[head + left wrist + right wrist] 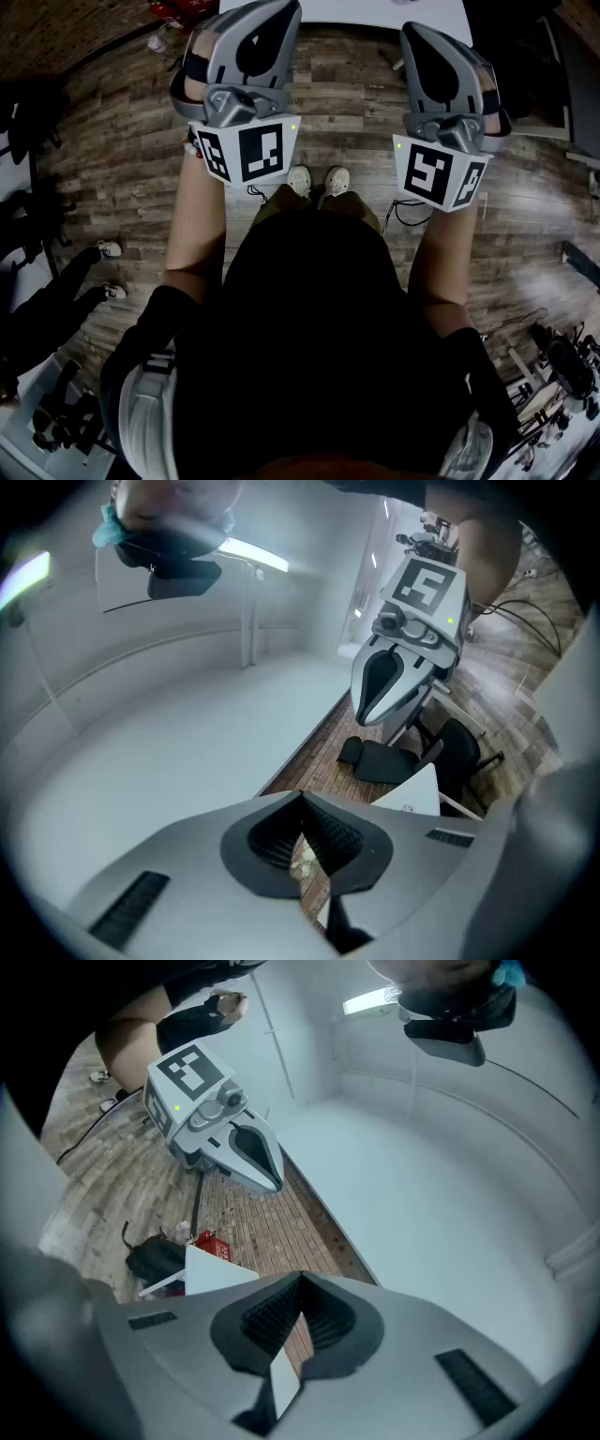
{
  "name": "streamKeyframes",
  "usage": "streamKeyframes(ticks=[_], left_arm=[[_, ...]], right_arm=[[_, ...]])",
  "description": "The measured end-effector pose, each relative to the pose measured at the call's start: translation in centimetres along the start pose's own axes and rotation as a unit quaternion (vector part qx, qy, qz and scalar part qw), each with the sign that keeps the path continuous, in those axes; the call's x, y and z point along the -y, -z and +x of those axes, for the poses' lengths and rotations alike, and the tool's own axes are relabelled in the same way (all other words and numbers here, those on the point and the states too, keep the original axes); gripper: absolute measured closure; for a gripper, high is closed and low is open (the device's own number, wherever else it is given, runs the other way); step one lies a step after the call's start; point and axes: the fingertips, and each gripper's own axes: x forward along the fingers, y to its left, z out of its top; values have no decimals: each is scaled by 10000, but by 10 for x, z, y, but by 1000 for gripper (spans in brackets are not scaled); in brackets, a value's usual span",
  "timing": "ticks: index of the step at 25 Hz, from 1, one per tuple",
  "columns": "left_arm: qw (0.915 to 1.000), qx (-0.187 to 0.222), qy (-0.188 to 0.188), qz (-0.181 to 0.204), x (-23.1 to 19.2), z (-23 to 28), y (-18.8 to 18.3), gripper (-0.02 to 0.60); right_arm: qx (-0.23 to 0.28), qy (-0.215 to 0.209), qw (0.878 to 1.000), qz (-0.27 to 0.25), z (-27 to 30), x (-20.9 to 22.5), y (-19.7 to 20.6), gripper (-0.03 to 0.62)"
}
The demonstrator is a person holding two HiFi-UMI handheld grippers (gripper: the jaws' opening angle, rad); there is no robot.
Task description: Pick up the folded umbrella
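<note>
No folded umbrella shows in any view. I hold both grippers out level in front of me, above the wooden floor. In the head view my left gripper (267,19) and right gripper (427,37) point toward a white table (375,11). The left gripper view shows its jaws (302,803) shut, pads meeting at the tips with nothing between them. The right gripper's jaws (300,1283) are likewise shut and hold nothing. Each gripper camera sees the other gripper: the right one (398,667) and the left one (225,1138).
A black chair (394,759) stands by a white table corner (417,789). A black bag (155,1258) and a red box (208,1244) lie on the floor. Another person's shoes (110,249) show at the left. Cables and equipment (558,361) sit at the lower right.
</note>
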Motion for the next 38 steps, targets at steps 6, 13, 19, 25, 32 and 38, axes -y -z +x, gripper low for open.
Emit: streamKeyframes(ticks=[6,13,19,25,32,38], left_arm=[[10000,33,1,-3,-1,-1,1,569],[9999,114,2,-83,0,-1,0,569],[9998,152,14,-88,-5,-1,5,569],[9997,253,23,-71,-12,-10,11,569],[9990,428,85,-76,-14,-18,12,569],[9985,536,117,-54,-20,-20,12,569]], right_arm=[[0,-4,10000,2,2,-3,-2,566],[-19,4,10000,0,3,-5,-1,566],[-25,66,10000,-55,6,-6,-6,566],[-99,186,9997,-94,4,-10,-18,566],[-234,356,9991,-22,-5,-12,-26,565],[-297,589,9976,207,-7,-9,-31,565]])
